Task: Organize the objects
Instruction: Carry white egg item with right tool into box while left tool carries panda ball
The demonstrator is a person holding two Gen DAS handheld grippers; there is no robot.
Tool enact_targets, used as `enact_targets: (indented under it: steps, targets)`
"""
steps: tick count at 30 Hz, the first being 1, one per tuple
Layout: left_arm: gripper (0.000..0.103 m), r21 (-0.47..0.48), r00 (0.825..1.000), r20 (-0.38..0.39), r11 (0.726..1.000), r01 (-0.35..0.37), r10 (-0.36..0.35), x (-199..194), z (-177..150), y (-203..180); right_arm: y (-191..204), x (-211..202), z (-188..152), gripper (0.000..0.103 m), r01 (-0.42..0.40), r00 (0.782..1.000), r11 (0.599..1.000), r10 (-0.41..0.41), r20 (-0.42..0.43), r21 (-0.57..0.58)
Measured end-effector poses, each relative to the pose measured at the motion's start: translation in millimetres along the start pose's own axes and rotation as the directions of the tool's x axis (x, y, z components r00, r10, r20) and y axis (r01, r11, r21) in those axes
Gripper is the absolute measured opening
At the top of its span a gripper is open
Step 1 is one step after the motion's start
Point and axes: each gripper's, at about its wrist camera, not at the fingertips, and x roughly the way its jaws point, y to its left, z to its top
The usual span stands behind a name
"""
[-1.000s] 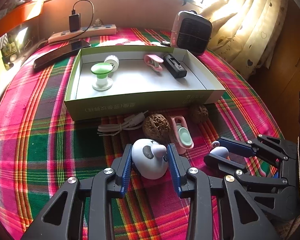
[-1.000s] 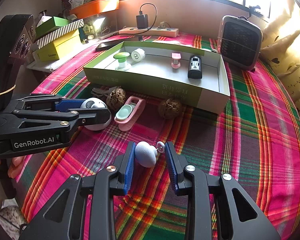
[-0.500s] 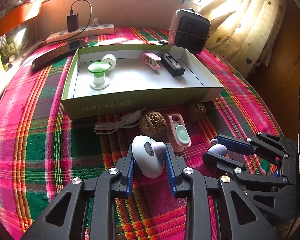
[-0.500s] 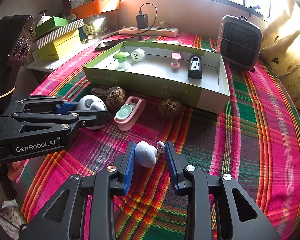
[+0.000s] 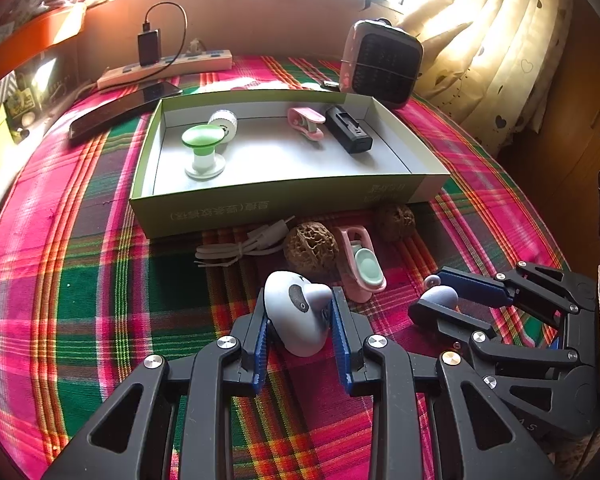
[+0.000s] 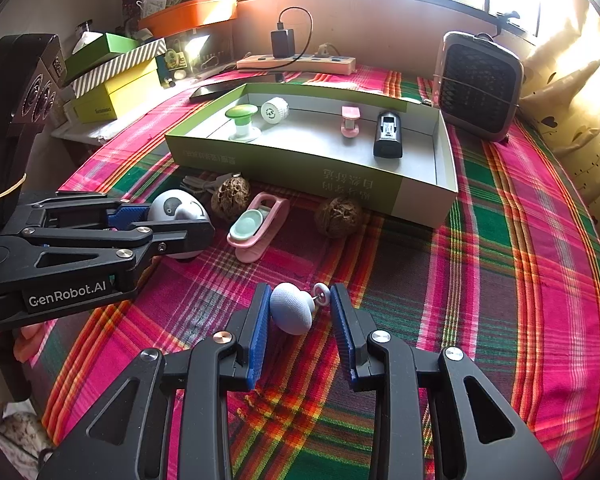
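Note:
My left gripper (image 5: 299, 320) is shut on a white panda-faced toy (image 5: 296, 312), which also shows in the right wrist view (image 6: 176, 210). My right gripper (image 6: 298, 312) is open around a small pale blue round knob with a ring (image 6: 291, 313) lying on the cloth; a gap shows on the right side. A green open box (image 5: 284, 200) holds a green-topped stand (image 5: 202, 152), a white roll (image 5: 224, 122), a pink clip (image 5: 306, 122) and a black device (image 5: 348, 134).
Two walnuts (image 5: 310, 248) (image 5: 396, 218), a pink-and-mint clip (image 5: 360, 264) and a white cable (image 5: 240, 246) lie in front of the box. A small heater (image 5: 380, 64), power strip (image 5: 168, 70) and phone (image 5: 124, 110) sit behind. Stacked boxes (image 6: 112, 80) stand at the left.
My left gripper has closed on the panda toy and tilted it, moving slightly forward. My right gripper and the blue knob have stayed in place.

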Motion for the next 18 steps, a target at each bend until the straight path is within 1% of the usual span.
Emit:
enact_targets:
  steps: [5,18]
  targets:
    - [0.025,0.014,1.000,0.009,1.000,-0.014,0.013,-3,0,-3,-4,-1,1,0.032,0.003,1.000,1.000,-0.003,0.007,0.013]
    - [0.025,0.026,0.999,0.036,0.999,-0.021,0.020,-12,2,-7,-3,-13,4,0.032,-0.001,0.999,1.000,0.001,0.049,0.012]
